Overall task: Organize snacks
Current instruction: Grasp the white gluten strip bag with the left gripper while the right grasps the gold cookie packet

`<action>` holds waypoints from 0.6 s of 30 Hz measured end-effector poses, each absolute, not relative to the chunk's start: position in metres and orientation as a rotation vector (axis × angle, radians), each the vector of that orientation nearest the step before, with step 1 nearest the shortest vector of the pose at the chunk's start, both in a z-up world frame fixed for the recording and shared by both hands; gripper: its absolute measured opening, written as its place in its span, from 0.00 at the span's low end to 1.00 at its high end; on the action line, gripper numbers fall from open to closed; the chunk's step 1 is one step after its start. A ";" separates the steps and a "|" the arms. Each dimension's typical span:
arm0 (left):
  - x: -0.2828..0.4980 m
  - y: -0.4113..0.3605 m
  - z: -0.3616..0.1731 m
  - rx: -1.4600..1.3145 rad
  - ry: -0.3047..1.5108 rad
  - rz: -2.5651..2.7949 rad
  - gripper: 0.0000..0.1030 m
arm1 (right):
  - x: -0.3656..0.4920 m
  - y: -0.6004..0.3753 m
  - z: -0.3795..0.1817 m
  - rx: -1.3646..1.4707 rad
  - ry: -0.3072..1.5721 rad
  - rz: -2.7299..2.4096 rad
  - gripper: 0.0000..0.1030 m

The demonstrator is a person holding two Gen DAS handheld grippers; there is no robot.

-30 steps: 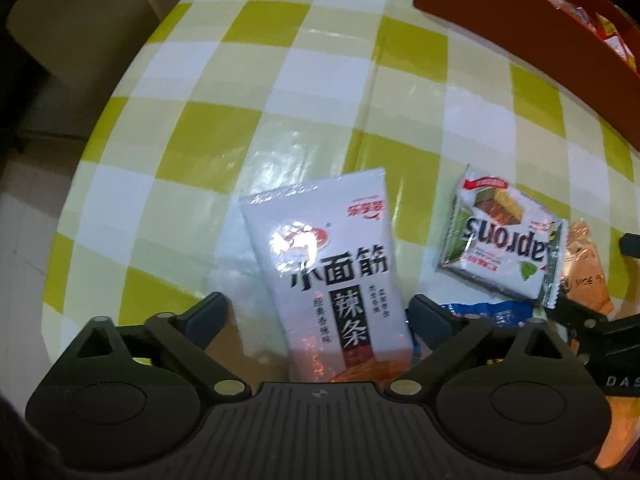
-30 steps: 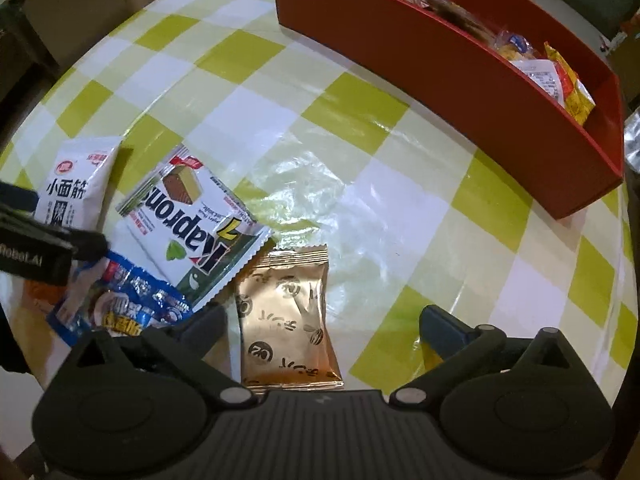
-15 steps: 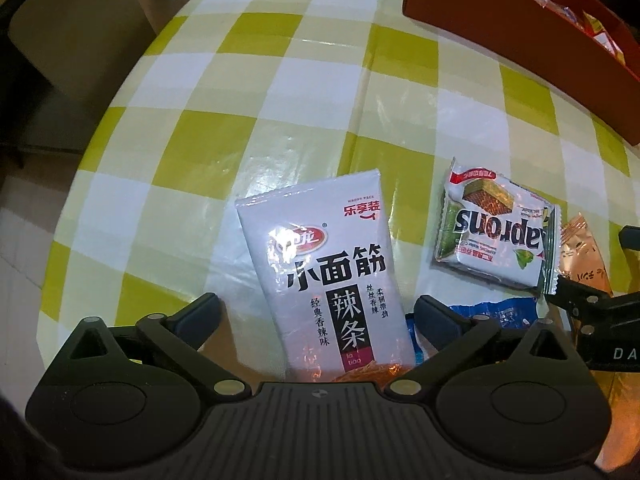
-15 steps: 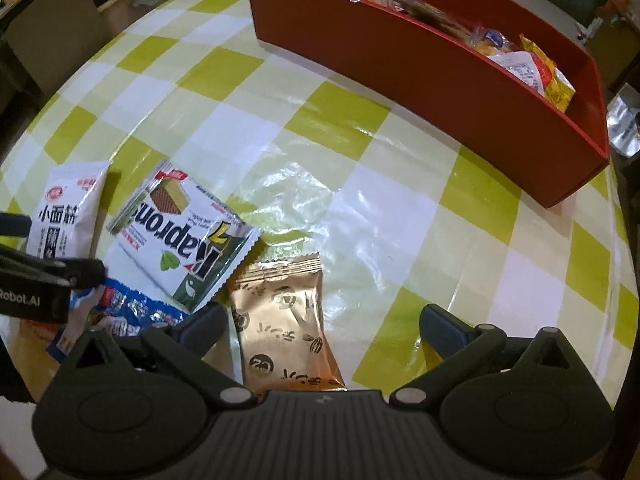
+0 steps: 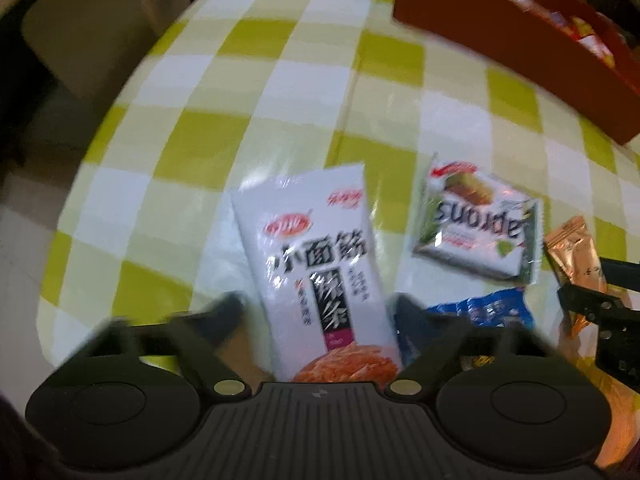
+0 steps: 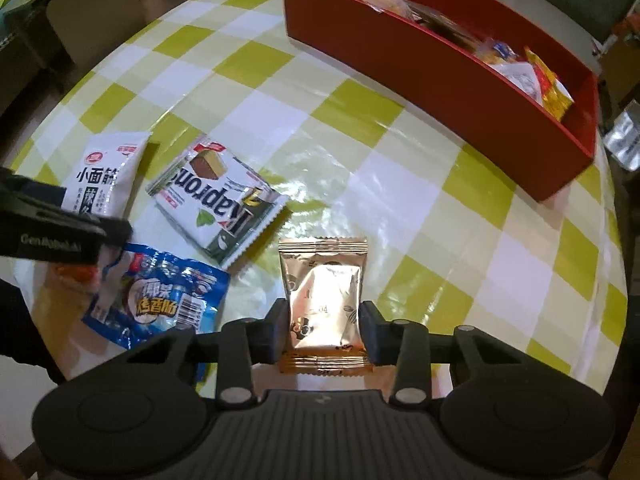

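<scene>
A white packet with black Chinese lettering (image 5: 316, 264) lies on the checked tablecloth between the fingers of my left gripper (image 5: 316, 312). Its jaws are closing, and a thin gap still shows on the packet's left side. That view is blurred. The same white packet (image 6: 106, 176) shows at the left of the right wrist view. My right gripper (image 6: 324, 328) is closing on a gold foil packet (image 6: 322, 276), and both pads press its sides so that it bulges. A long red tray (image 6: 440, 60) holding several snacks stands at the far right.
A white and green wafer packet (image 6: 216, 196) and a blue packet (image 6: 160, 296) lie between the two grippers. The round table's edge (image 5: 80, 200) curves close on the left, with a chair (image 5: 80, 28) beyond it. Bare checked cloth (image 6: 400, 184) stretches toward the tray.
Both pairs of jaws have narrowed from wide open. The right pads have closed onto the gold packet. The left fingers have drawn in beside the white packet.
</scene>
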State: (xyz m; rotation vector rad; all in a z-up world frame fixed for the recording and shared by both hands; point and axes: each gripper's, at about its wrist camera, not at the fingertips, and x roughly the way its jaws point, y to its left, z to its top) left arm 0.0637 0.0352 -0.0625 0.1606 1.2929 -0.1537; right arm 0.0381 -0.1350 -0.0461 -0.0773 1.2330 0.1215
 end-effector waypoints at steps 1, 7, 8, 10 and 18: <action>0.064 0.032 -0.061 0.170 1.291 -0.163 0.62 | 0.037 -0.138 -0.044 -0.076 1.228 0.113 0.47; 0.060 0.032 -0.060 0.154 1.293 -0.172 0.58 | 0.035 -0.150 -0.034 -0.041 1.200 0.090 0.47; 0.059 0.034 -0.059 0.133 1.297 -0.172 0.57 | 0.035 -0.149 -0.032 -0.039 1.195 0.092 0.47; 0.062 0.040 -0.055 0.103 1.305 -0.166 0.56 | 0.036 -0.148 -0.029 -0.036 1.186 0.096 0.47; 0.064 0.039 -0.043 0.028 1.290 -0.150 0.49 | 0.032 -0.155 -0.016 -0.007 1.146 0.101 0.47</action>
